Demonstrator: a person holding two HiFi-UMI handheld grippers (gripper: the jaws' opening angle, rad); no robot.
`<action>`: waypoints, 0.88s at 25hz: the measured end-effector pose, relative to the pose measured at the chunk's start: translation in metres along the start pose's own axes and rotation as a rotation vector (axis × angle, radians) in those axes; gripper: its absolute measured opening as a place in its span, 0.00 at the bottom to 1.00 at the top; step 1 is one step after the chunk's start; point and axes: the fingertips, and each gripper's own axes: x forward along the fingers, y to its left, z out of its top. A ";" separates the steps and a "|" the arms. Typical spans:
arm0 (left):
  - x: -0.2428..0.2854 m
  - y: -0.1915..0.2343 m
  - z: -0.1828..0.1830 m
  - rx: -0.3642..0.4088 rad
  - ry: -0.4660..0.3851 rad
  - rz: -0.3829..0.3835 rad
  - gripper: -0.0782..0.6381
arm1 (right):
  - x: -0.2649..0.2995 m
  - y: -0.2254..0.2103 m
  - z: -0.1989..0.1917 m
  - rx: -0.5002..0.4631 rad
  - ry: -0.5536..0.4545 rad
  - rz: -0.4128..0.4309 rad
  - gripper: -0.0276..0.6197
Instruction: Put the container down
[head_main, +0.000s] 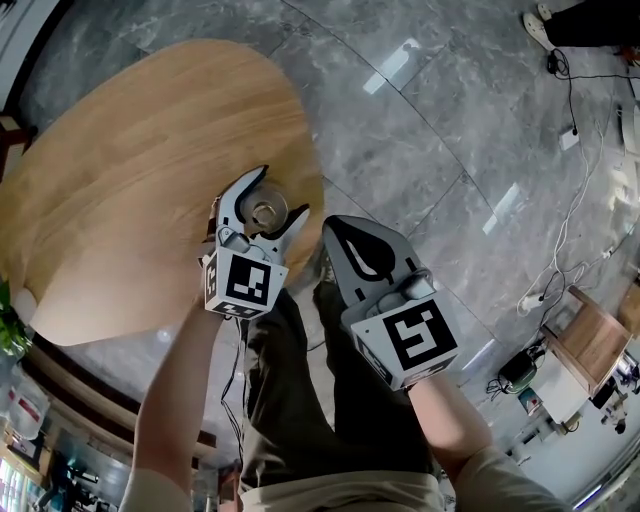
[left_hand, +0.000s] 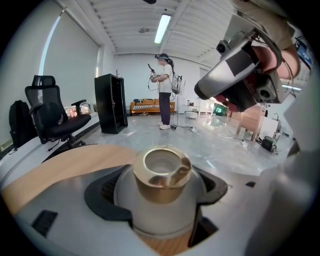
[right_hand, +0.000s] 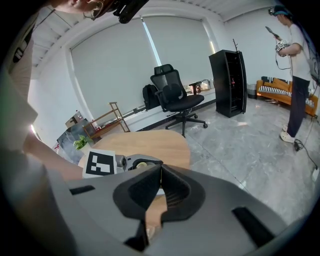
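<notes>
Clamped upright in my left gripper (head_main: 275, 200), the small white gold-necked container (left_hand: 161, 192) sits over the edge of the round wooden table (head_main: 130, 150); my right gripper (head_main: 340, 235) is closed on nothing.

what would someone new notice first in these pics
The left gripper is shut on a white container with a gold cap, at the edge of the round wooden table. The right gripper hangs beside it, off the table, jaws together and empty. Far back on the grey floor stands a person.
</notes>
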 end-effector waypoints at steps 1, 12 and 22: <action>-0.001 0.001 0.001 -0.014 -0.003 0.005 0.58 | -0.001 0.000 0.001 0.006 -0.002 0.001 0.04; -0.037 0.006 0.021 -0.084 0.015 0.025 0.60 | -0.026 0.001 0.027 -0.040 -0.002 -0.013 0.04; -0.124 0.044 0.114 -0.158 -0.076 0.096 0.57 | -0.073 0.009 0.096 -0.062 -0.038 -0.046 0.04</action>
